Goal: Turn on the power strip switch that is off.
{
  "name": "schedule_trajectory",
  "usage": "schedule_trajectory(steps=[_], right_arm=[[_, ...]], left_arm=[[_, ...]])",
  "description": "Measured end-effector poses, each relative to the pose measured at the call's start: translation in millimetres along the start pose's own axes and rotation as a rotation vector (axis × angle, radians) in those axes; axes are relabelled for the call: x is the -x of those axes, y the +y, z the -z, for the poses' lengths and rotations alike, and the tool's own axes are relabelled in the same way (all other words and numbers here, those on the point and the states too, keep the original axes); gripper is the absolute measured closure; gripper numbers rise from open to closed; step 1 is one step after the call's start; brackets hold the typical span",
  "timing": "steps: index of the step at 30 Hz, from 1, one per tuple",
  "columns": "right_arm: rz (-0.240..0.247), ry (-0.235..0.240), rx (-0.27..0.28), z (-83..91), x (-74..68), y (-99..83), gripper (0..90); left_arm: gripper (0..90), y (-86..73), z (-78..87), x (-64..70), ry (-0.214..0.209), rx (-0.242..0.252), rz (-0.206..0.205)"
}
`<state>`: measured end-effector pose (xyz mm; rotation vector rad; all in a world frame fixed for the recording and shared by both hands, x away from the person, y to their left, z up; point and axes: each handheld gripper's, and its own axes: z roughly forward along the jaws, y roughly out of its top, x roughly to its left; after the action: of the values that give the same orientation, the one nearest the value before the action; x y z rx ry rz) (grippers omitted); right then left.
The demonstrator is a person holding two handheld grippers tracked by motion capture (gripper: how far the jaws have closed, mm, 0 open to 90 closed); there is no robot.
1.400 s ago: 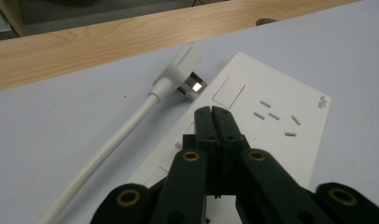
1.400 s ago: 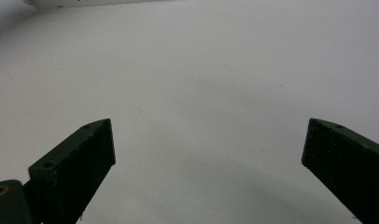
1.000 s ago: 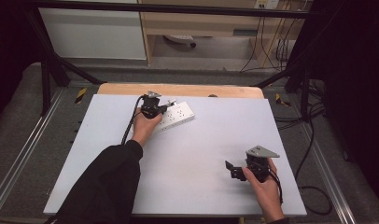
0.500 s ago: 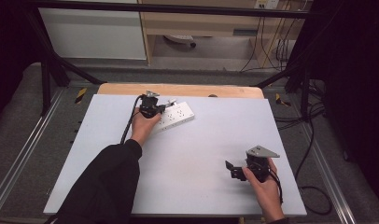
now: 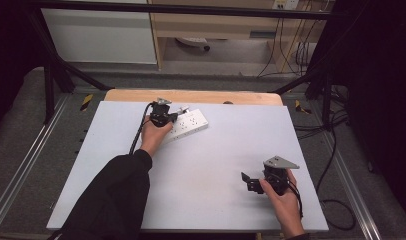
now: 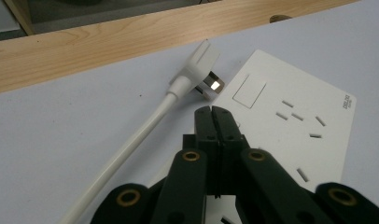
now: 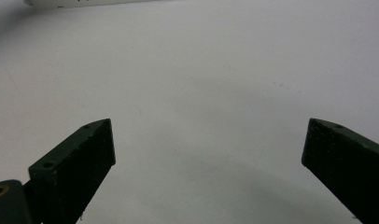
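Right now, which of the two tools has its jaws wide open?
The right tool, near the table's front: its jaws stand wide apart over bare tabletop. The left tool is shut above the white power strip.

Colours: mostly white, black, pale grey.
White power strip (image 6: 290, 121) w/ white plug (image 6: 200, 67) & cord; both grippers black – left gripper (image 6: 212, 112), right gripper (image 5: 247, 182); table top (image 5: 211, 165) pale grey-lilac, light wood edge (image 5: 191, 96); sleeve (image 5: 111, 200) black.
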<state>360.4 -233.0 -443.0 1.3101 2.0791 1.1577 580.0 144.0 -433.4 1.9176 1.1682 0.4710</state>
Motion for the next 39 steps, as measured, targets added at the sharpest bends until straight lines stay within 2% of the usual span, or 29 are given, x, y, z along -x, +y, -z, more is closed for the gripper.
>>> schedule_trajectory(steps=[12, 28, 30, 39], right_arm=[[-0.001, 0.0, 0.0, 0.2, 0.0, 0.0, 3.2], [0.0, 0.004, -0.004, 0.1, -0.3, -0.3, 3.2], [-0.003, 0.005, -0.004, -0.3, -0.6, -0.5, 3.2], [-0.001, 0.008, -0.009, -1.0, -0.5, -0.7, 3.2]], left_arm=[[90.0, 0.3, -1.0, 2.2, -0.005, -0.005, -0.012], [90.0, 1.2, -1.5, 1.9, -0.007, -0.015, 0.001], [90.0, 0.9, -2.2, 1.6, 0.001, -0.032, 0.001], [90.0, -1.1, -1.5, -3.4, -0.03, -0.016, 0.027]])
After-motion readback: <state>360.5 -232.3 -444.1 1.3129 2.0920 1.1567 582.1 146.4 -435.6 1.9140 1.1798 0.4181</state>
